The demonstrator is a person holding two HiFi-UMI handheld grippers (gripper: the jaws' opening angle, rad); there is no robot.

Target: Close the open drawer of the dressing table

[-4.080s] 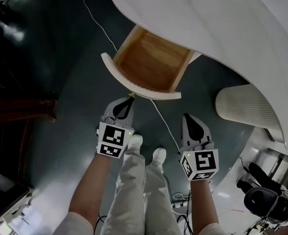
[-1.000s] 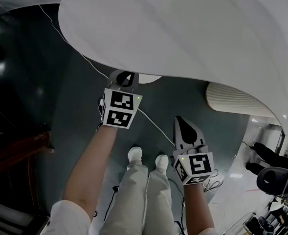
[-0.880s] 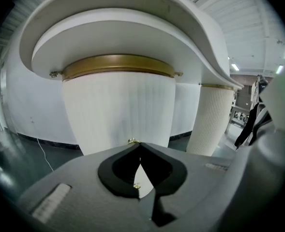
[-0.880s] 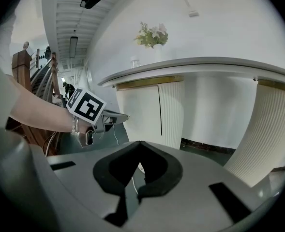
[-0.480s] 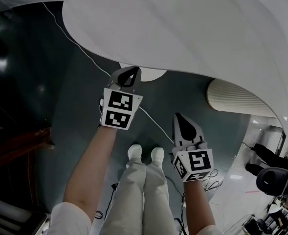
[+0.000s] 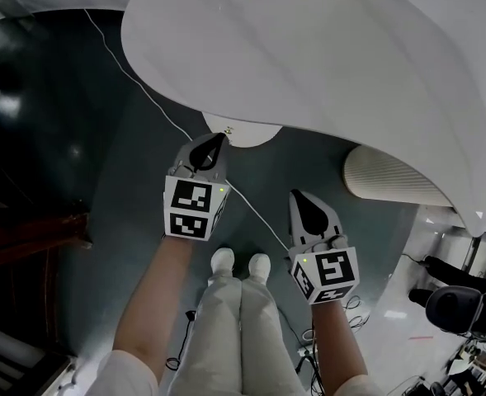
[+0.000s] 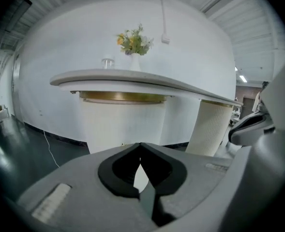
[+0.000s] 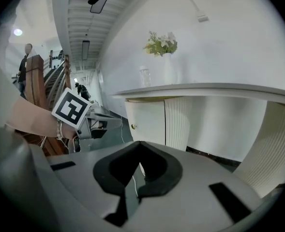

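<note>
Far left, the dark floor [image 6: 102,163], with a white cable [image 6: 135,81] running across it from the upper corner down towards my feet. Next, my left tongs [image 6: 216,141]: both jaws pressed together, tips meeting, nothing between them. Their marker cube [image 6: 195,207] faces up at me. The closed tip points at the drawer [image 6: 247,130], near it but apart. The drawer sits pushed in under the white tabletop [image 6: 325,48], only its curved white front peeking past the edge, with a small knob [image 6: 228,129] on it.

From the left tongs' own camera, the closed tips [image 7: 141,146] line up on that pale rounded front [image 7: 123,124] below a brass-coloured band. Up on the tabletop [image 7: 132,79] stand a glass [image 7: 107,63] and a vase of flowers [image 7: 134,42].

Below me, white trousers [image 6: 243,320] and white shoes [image 6: 223,260]. Moving right, my right tongs [image 6: 300,200] hang lower, well back from the dressing table, jaws together too and holding nothing. Their camera shows the shut tips [image 8: 140,146], the drawer front [image 8: 147,120] with its knob [image 8: 133,126], and my left hand's marker cube [image 8: 70,108] off to the side.

Further right, a ribbed white pedestal [image 6: 391,176] stands under the tabletop. At the far right edge, some black gear [image 6: 453,308] that I can't identify.
</note>
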